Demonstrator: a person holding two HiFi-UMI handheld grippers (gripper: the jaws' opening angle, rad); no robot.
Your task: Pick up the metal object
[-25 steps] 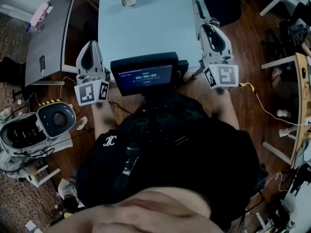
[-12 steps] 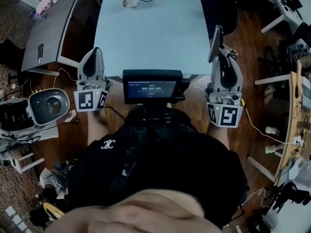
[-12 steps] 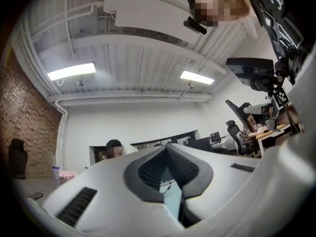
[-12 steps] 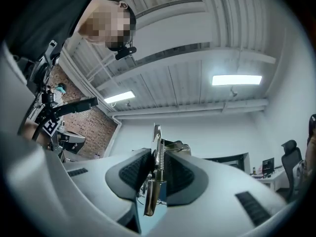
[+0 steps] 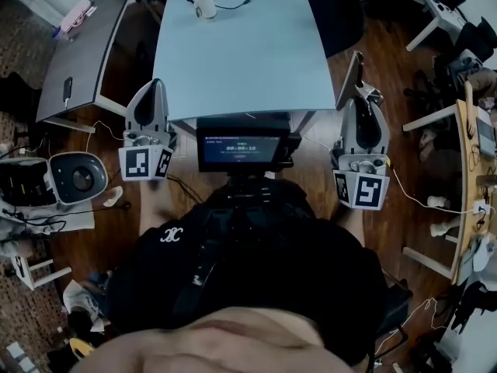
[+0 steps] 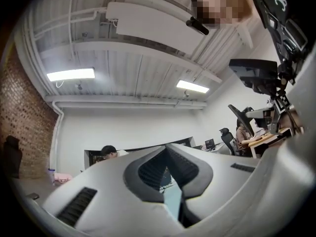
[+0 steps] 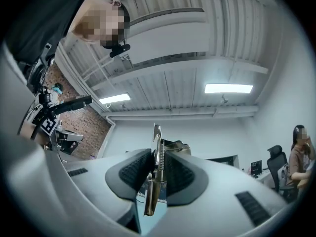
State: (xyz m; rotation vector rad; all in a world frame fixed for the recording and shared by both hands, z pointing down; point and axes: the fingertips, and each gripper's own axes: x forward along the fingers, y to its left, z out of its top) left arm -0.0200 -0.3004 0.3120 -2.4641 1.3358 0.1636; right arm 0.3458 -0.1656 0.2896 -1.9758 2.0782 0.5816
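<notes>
The metal object (image 7: 157, 168), a thin spring-loaded piece, stands upright between the pads of my right gripper (image 7: 157, 154), which is shut on it. In the head view it (image 5: 352, 76) sticks out ahead of the right gripper (image 5: 359, 103), just off the near right corner of the light blue table (image 5: 241, 53). My left gripper (image 5: 152, 85) hovers at the table's near left corner. In the left gripper view its jaws (image 6: 166, 147) meet at the tips with nothing between them.
A white mug (image 5: 203, 1) and cables lie at the table's far end. A grey desk (image 5: 78, 61) stands to the left, a wooden desk (image 5: 467, 162) to the right. A white device (image 5: 78, 177) sits on the floor at left. A screen (image 5: 242, 144) hangs on the person's chest.
Both grippers have drawn back from the table toward the person. The right one carried the metal object from over the table's right edge to off its near right corner.
</notes>
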